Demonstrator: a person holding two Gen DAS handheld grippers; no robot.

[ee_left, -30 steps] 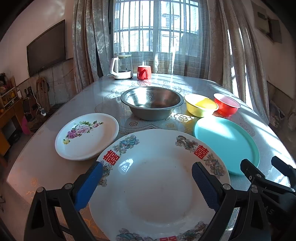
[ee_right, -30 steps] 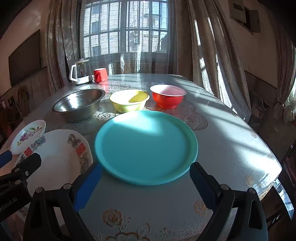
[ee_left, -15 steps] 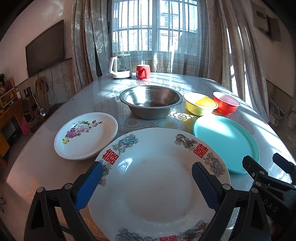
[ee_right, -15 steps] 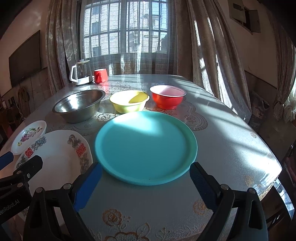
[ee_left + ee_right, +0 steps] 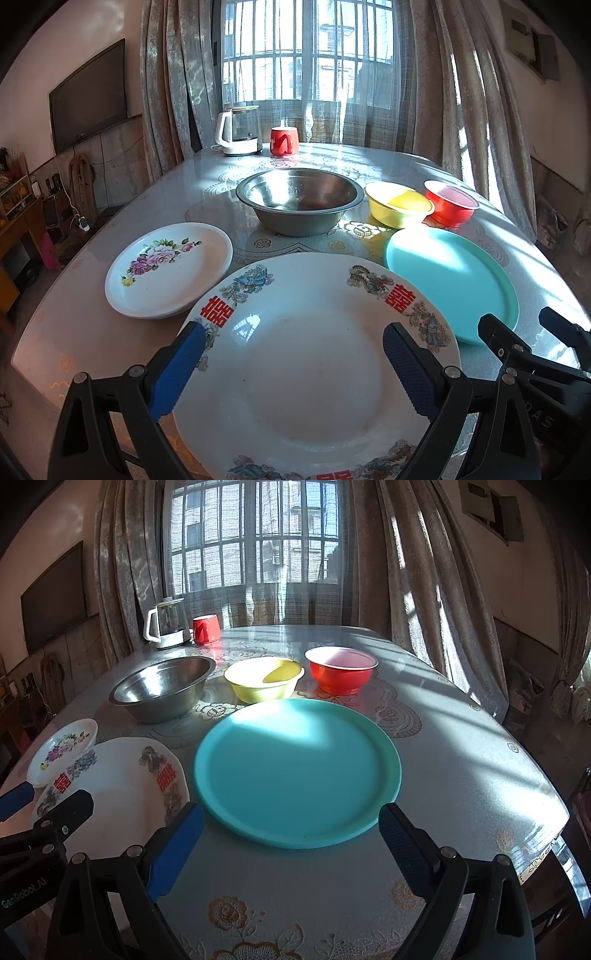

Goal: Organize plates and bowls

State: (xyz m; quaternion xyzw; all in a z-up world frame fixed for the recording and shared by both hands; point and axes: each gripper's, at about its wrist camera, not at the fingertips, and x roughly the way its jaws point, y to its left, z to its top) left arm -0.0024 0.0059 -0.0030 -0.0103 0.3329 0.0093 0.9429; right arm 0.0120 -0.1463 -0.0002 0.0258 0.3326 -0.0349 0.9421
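A large white plate with red characters (image 5: 306, 369) lies at the table's near edge, under my open left gripper (image 5: 291, 354). A small floral plate (image 5: 166, 269) sits to its left. A teal plate (image 5: 295, 771) lies just beyond my open, empty right gripper (image 5: 291, 834). Behind stand a steel bowl (image 5: 299, 199), a yellow bowl (image 5: 264, 679) and a red bowl (image 5: 341, 674) in a row. The teal plate (image 5: 450, 280) and the right gripper also show in the left wrist view.
A white kettle (image 5: 238, 133) and a red mug (image 5: 283, 141) stand at the far end by the curtained window. The table (image 5: 461, 775) has a lace-patterned cover; its right edge drops off near a chair.
Both grippers have drawn back slightly and stay open. No plates or bowls have moved.
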